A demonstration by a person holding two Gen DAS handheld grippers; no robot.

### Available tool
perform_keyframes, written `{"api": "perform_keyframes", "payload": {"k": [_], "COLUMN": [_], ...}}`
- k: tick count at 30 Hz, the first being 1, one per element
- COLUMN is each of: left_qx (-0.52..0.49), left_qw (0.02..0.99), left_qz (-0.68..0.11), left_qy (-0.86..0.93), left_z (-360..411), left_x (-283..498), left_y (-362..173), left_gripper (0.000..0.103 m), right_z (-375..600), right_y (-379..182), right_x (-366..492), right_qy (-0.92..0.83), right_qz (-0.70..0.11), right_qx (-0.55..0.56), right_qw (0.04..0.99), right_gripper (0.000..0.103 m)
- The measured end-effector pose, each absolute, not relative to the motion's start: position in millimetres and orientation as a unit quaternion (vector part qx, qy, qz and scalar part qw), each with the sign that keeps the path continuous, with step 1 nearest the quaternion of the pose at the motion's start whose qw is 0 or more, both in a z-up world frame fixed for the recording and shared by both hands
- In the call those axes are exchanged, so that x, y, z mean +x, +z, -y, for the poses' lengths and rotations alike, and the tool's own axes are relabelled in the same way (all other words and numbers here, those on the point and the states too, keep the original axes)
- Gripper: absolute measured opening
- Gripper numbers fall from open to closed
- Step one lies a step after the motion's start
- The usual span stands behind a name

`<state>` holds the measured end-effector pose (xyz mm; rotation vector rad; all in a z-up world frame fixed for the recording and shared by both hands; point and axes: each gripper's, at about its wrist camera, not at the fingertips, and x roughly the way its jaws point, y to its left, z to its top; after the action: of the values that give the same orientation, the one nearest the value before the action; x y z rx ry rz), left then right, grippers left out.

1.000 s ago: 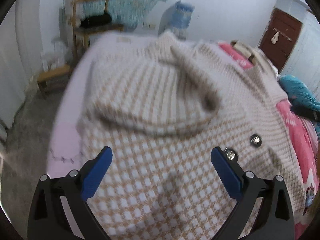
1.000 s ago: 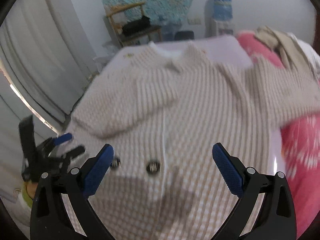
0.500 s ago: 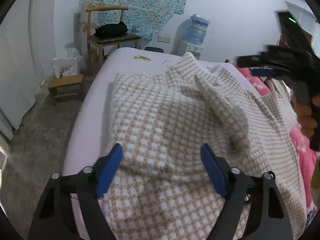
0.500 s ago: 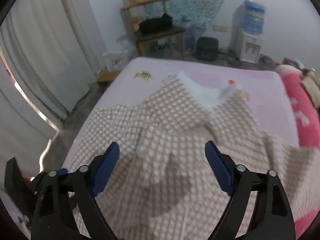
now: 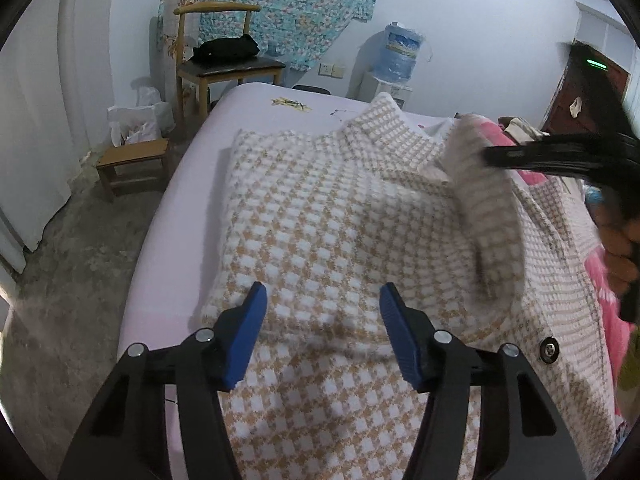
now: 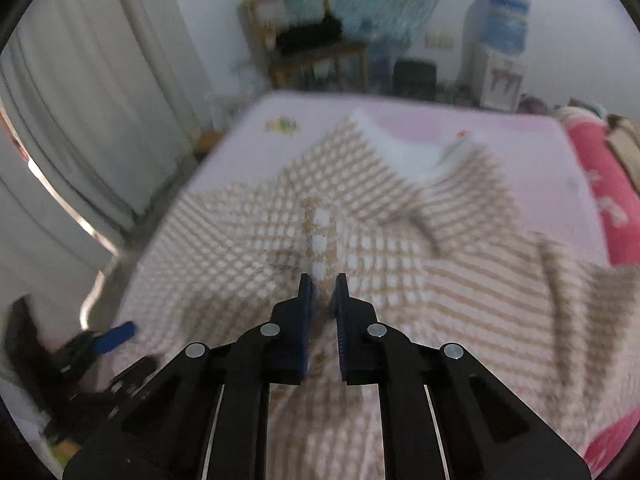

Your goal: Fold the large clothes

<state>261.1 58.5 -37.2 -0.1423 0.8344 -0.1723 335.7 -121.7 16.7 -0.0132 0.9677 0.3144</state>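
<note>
My right gripper (image 6: 323,280) pinches the checked cardigan (image 5: 328,216) mid-frame, my left gripper (image 5: 322,316) is closing above its sleeve fold; folding barely begun.

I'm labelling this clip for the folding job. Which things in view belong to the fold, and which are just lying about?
Part of the job:
- beige-and-white checked knit cardigan
- right gripper, shut on a pinch of it
- left gripper, jaws closing over its folded sleeve
- pale pink bed sheet

Lying about:
- wooden chair
- low wooden stool
- blue water bottle

Dim even light, fisheye edges, right view blurred
</note>
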Motion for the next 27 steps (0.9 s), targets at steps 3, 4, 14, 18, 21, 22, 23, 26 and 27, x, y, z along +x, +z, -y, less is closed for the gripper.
{"api": "perform_keyframes", "payload": {"k": [3,4,14,18,21,22,23,26,27], "left_qx": [-0.077,-0.078,-0.064,-0.061,-0.059,-0.056,-0.053,-0.048,-0.048], "left_qw": [0.908,0.908,0.904,0.905,0.904,0.903,0.903,0.9,0.899], "left_qz": [-0.403,-0.403,-0.415,-0.414,-0.417,-0.419,-0.421,-0.429,-0.431], "left_qy": [-0.087,-0.087,-0.081,-0.079,-0.077,-0.075,-0.072,-0.062,-0.06], "left_z": [-61,-61,-60,-61,-60,-59,-59,-59,-59], "left_x": [258,256,248,240,235,234,232,228,228], "left_y": [-35,-34,-34,-30,-29,-29,-31,-37,-39], "left_gripper": [0.058,0.058,0.058,0.058,0.058,0.058,0.058,0.058,0.058], "right_z": [154,168,263,282,288,287,285,278,276], "right_y": [40,43,-16,-9,-15,-20,-26,-47,-53], "right_x": [284,263,159,162,185,197,208,230,237], "right_qy": [0.152,0.15,0.078,0.081,0.085,0.083,0.078,0.07,0.072], "right_qz": [-0.427,-0.423,-0.5,-0.48,-0.484,-0.49,-0.497,-0.52,-0.527], "right_qx": [0.02,0.03,0.149,0.197,0.221,0.22,0.215,0.21,0.207], "right_qw": [0.891,0.893,0.85,0.851,0.842,0.84,0.837,0.825,0.821], "right_gripper": [0.009,0.009,0.051,0.054,0.054,0.054,0.054,0.053,0.05]}}
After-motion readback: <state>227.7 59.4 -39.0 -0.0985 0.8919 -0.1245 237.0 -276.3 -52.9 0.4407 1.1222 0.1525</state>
